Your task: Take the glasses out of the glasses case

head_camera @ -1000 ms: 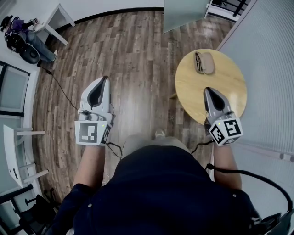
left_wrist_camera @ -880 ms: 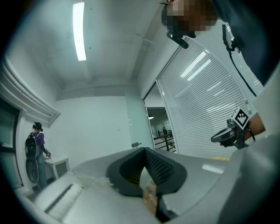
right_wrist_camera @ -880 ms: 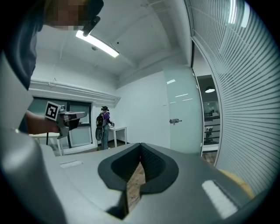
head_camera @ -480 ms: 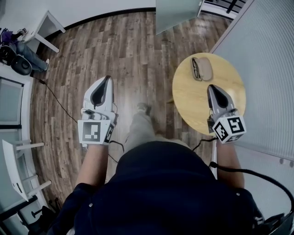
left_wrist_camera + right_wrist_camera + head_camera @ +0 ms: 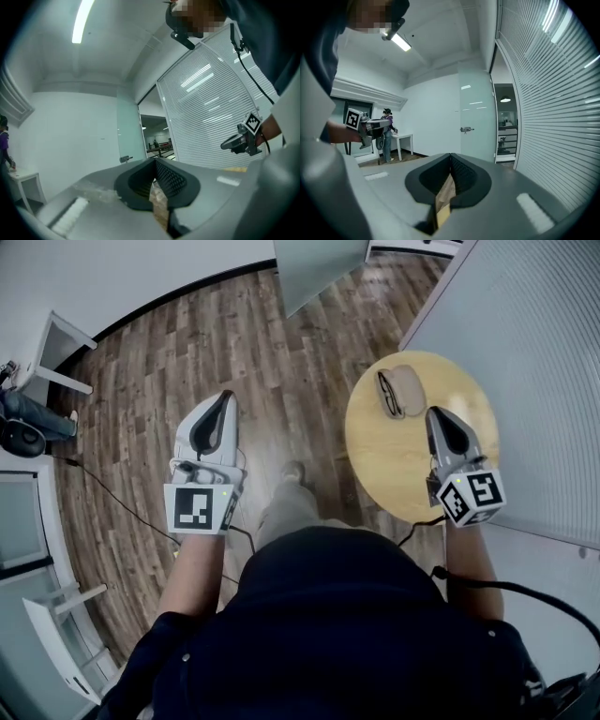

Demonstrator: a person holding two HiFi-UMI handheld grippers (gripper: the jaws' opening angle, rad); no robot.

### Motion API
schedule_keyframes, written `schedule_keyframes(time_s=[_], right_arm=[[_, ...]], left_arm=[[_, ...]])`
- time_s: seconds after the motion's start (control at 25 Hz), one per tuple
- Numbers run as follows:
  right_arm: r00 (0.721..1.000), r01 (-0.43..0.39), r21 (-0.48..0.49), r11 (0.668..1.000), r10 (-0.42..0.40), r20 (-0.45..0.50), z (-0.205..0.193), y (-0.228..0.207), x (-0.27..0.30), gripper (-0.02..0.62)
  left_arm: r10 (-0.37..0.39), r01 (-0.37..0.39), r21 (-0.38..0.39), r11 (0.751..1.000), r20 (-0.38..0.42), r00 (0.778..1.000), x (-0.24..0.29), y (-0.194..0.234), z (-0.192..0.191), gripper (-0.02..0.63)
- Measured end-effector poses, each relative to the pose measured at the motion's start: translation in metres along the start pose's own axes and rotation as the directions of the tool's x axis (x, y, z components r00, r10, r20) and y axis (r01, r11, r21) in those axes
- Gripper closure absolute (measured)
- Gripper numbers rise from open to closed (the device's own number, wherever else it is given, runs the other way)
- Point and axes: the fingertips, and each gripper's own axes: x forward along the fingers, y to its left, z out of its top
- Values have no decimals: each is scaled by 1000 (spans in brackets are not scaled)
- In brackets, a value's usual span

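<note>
We wear a dark navy short-sleeved top (image 5: 319, 634). Our left gripper (image 5: 223, 397) and right gripper (image 5: 437, 412) are grey with black pads (image 5: 174, 180), each bearing a white, black-marked cube (image 5: 199, 508) and trailing a black cable (image 5: 511, 593).

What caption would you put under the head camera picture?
Left gripper and right gripper, both shut, near a round table bearing a glasses case.

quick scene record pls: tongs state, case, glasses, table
left tongs: shut, empty, over the wood floor
right tongs: shut, empty, above the round table
glasses case: on the table, ahead of the right tongs, looks open
glasses: dark frame, lying in the case
contact: none
</note>
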Motion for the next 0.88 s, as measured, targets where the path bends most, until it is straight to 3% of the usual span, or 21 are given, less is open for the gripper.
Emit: schedule_keyframes(time_s=[0.32,0.6,0.72,0.88], right_arm=[[979,204,34,978,-203,-17,-1,-45,47,586],[908,418,68,906,-415,-51,15,-88,65,586],[885,465,78,882,-461,-63,20,-99,73,586],[865,502,81,861,-498,-69,20,-108,74,586]], left_arm=[[-211,212,-40,976,31,977,132,26,-24,600],[-439,444,-73,893,76,895,242,16,-23,600],[-507,512,-86,855,76,859,280,14,-22,600],[-554,560,-91,824,85,828,311,0,-27,600]])
